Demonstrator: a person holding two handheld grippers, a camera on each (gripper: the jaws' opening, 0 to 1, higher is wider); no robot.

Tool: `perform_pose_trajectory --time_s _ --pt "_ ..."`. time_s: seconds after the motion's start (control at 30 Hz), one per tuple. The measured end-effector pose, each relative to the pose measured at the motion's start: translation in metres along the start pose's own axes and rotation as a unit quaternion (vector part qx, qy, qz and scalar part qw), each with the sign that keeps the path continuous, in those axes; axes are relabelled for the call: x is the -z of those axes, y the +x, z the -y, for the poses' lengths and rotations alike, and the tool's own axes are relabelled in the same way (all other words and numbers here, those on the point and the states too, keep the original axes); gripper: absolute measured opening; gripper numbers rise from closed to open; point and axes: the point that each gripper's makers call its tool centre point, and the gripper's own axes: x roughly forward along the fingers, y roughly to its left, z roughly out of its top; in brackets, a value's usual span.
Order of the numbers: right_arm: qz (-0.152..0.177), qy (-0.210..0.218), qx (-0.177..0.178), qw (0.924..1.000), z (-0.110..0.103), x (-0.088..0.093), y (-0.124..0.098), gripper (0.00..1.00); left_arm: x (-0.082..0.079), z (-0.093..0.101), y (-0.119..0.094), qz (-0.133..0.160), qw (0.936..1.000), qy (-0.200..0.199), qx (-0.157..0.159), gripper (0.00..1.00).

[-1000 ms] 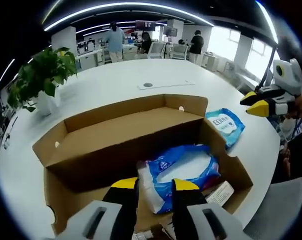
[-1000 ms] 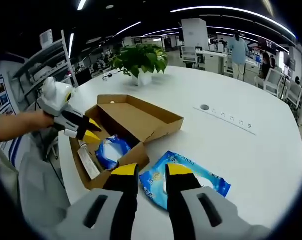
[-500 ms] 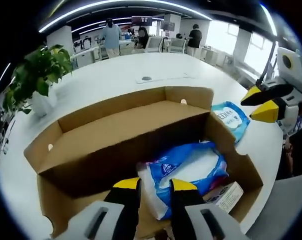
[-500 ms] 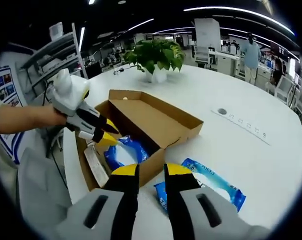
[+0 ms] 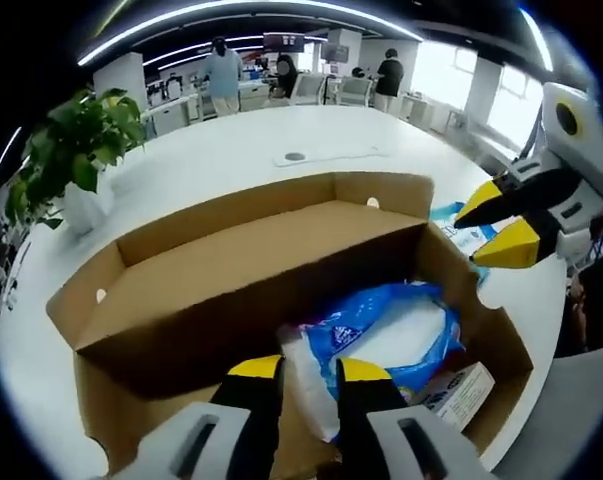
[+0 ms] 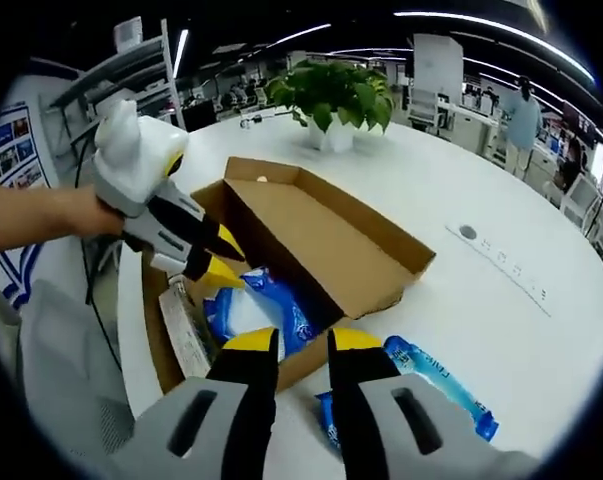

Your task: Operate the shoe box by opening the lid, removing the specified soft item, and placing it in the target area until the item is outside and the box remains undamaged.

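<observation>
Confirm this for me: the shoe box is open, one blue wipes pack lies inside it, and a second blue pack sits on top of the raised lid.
Not quite. The shoe box is open and one blue wipes pack lies inside it, but the second blue pack lies on the white table beside the box, not on the lid. The right gripper view shows this.

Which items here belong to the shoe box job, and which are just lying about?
Job items:
- open cardboard shoe box, lid folded back
- blue wet wipes pack inside the box
- left claw
- right claw

Lying about:
- second blue wipes pack on the white table
- small white carton in the box
- potted plant
</observation>
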Motion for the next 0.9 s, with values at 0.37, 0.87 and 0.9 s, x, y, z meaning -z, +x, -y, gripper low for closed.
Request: perform_pose_trajectory --time_s 0.37,0.87,0.9 --pt "-0.035 -0.039 0.006 0.9986 -0.006 0.002 0.024 0.12 0.007 0.001 0.007 -0.014 0.9998 -0.012 0.008 0.19" --pt "-0.095 -0.107 0.006 0.9897 -0.019 0.013 0.051 0.13 0.009 -0.007 0.007 -0.006 0.9993 -0.035 0.012 0.01" --pt "-0.099 -0.114 0.007 0.9885 -0.02 0.015 0.052 0.13 0.008 -0.007 0.007 -0.005 0.9994 -0.033 0.013 0.01"
